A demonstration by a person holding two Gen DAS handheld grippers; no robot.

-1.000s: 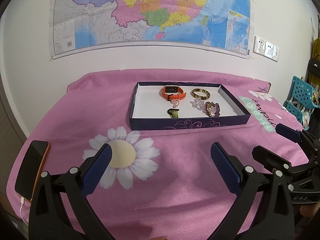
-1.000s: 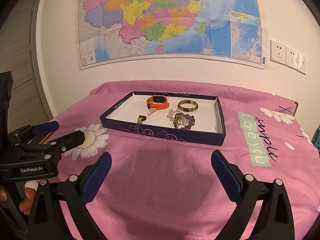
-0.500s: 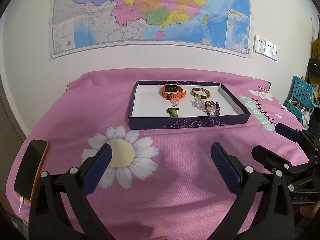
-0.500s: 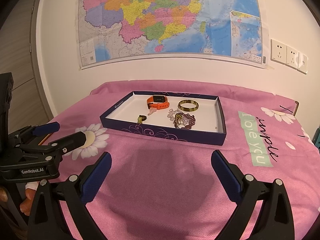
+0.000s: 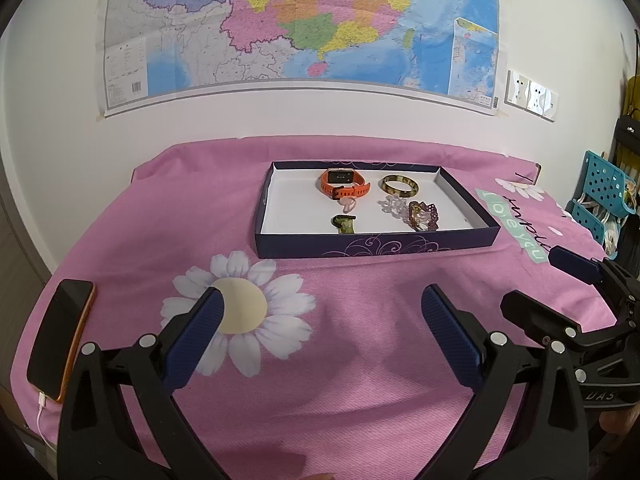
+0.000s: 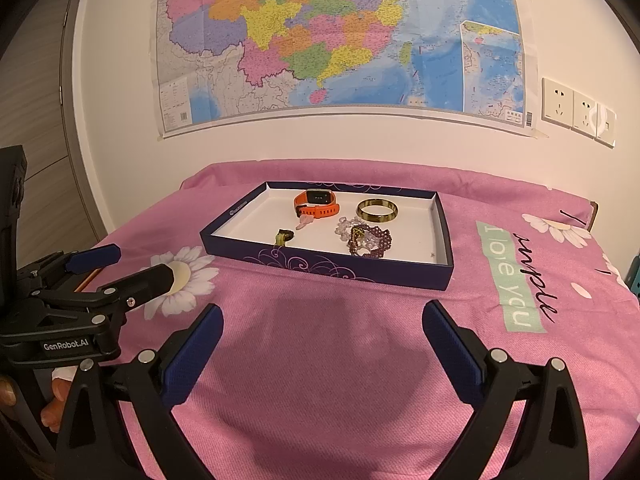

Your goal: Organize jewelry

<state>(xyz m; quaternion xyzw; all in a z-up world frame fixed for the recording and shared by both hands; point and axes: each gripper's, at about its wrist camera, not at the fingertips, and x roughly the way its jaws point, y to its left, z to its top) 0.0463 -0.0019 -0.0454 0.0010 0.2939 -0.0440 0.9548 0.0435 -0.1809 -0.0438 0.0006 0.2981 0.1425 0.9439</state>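
Your left gripper (image 5: pixel 320 320) hangs low over the pink cloth (image 5: pixel 340 380) with its jaws spread wide and nothing between them, and your right gripper (image 6: pixel 322 332) sits the same way beside it, wide and empty, both aimed at the tray so either can go straight in. Off to your left, near the cloth's edge, a phone (image 5: pixel 60 340) lies flat on a charging cable, well apart from the work. Further out sits the dark shallow tray (image 5: pixel 376 246), its long side turned toward you, which leaves its white floor open to a reach from above. All the jewelry in view lies inside it: a small green piece (image 5: pixel 344 223) nearest you, a purple beaded bracelet (image 5: pixel 424 216) to its right touching a clear beaded piece (image 5: pixel 392 205), a pale pink charm (image 5: pixel 347 203) just behind, then the orange watch (image 5: pixel 343 183) and the olive bangle (image 5: pixel 400 186) along the far wall. That layout fits pieces already gathered into the tray, or pieces waiting to be sorted from it; you cannot tell which. Behind everything, a map (image 5: pixel 300 24) hangs on the wall.
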